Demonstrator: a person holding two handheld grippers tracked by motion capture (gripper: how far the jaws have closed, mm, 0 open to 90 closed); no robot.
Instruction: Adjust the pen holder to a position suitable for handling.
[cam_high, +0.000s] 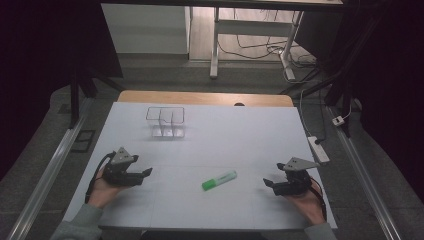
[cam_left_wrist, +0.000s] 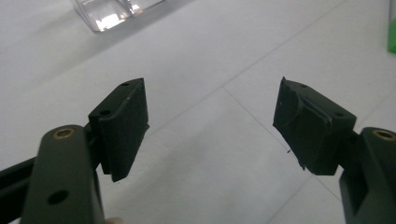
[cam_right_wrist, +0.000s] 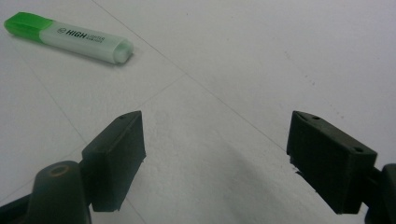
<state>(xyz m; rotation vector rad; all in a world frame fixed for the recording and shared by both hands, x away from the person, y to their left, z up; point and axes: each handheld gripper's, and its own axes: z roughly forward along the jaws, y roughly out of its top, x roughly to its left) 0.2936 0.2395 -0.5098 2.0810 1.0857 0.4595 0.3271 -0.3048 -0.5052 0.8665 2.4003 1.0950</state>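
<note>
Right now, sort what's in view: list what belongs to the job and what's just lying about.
In the job:
highlighter
clear organizer
left gripper, open
right gripper, open

Lying about:
power strip on the floor
cables under the far desk

- Left gripper (cam_high: 146, 172): black body, grey three-cornered top plate, black cable trailing.
- Right gripper (cam_high: 268, 183): matching black body and plate.
- Jaws: black blocks showing screw holes, brass bushings.
- Sleeves (cam_high: 80, 225): grey-green.
</note>
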